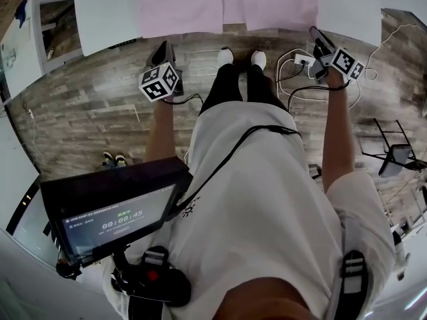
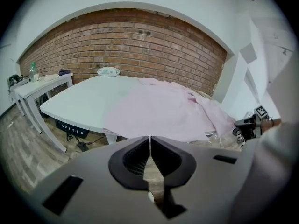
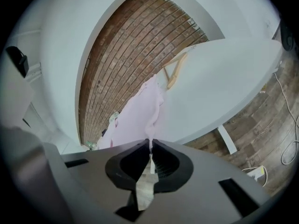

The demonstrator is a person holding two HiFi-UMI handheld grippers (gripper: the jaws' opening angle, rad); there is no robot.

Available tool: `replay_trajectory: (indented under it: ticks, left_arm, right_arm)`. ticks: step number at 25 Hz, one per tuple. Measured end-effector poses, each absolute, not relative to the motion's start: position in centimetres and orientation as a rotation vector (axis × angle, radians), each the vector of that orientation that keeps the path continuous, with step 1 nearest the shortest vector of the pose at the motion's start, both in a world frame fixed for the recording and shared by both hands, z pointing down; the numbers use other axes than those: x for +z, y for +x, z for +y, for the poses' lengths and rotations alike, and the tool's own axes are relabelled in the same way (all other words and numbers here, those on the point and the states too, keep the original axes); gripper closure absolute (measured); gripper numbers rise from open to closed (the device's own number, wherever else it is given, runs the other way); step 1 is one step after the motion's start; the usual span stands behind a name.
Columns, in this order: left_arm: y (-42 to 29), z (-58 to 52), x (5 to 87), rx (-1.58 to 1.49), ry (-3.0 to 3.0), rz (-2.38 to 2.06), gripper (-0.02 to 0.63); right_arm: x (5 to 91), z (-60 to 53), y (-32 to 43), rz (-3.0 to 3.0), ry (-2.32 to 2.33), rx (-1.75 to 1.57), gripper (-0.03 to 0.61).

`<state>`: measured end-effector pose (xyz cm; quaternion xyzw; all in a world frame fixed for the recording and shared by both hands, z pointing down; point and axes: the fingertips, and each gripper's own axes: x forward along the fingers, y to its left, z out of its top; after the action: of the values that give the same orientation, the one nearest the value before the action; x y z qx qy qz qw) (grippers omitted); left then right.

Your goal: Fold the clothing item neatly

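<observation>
A dark screen [image 1: 113, 215] on a mount is seen nearest the head camera, at the person's left. Beside it is a white shirt [image 1: 267, 205] crossed by a black strap. Lower down, white shoes [image 1: 225, 57] are planted on the wood-plank floor [image 1: 80, 112]. A white power strip [image 1: 303, 61] with looped cables is seen by the right foot.

Both forearms are stretched forward. The left gripper [image 1: 164, 47] is held short of the white table [image 1: 107, 12] and apart from it. In the left gripper view its jaws are pressed together with nothing between them, and only floor is seen through the gap behind the tips.

The right gripper [image 1: 313, 30] is raised to the table's near edge, at the right front corner of the pink garment [image 1: 227, 5]. In the right gripper view the jaws are closed. The pink hem is seen running down into the tips, and a pale strip is caught between the pads, so the cloth is taken to be clamped there.

The garment is spread flat across the tabletop, with its front edge draped over the near side. Beyond it a wooden hanger [image 3: 175, 69] is laid on the table. Off to the far left a small side table [image 2: 42, 84] with a bottle [image 2: 32, 71] is seen. The room is closed behind by a brick wall [image 2: 135, 45].
</observation>
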<state>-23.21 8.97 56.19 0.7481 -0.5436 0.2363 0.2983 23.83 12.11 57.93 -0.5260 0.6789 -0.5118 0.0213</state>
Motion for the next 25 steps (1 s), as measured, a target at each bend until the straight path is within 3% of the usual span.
replay_trajectory:
  ticks: [2,8,11,22,23,25]
  left_arm:
    - [-24.2,8.2,56.1,0.605,1.989,-1.437,0.610]
    - [-26.7,6.5,56.6,0.339,1.888,-1.342,0.433]
    - [-27.9,6.1,56.7,0.207,1.814,-1.325,0.397]
    - [-29.9,3.5,56.7,-0.032,1.621,-1.312,0.399]
    - [-30.1,3.3,56.8,-0.019,1.611,-1.324,0.414]
    - [-30.5,3.3,57.4,0.034,1.587,-1.359,0.572]
  right_arm:
    - [57.8,11.9,23.7,2.110,-1.658,-1.572,0.558]
    - [57.7,11.3,23.0,2.098,-1.703,-1.553,0.558]
    - [57.4,11.2,23.0,2.101,-1.715,-1.535,0.558]
    - [56.9,11.1,23.5,2.078,-1.758,-1.493,0.558]
    - [56.9,10.9,23.4,2.079,-1.759,-1.490,0.558]
    - [56.8,10.8,23.4,2.084,-1.760,-1.486,0.558]
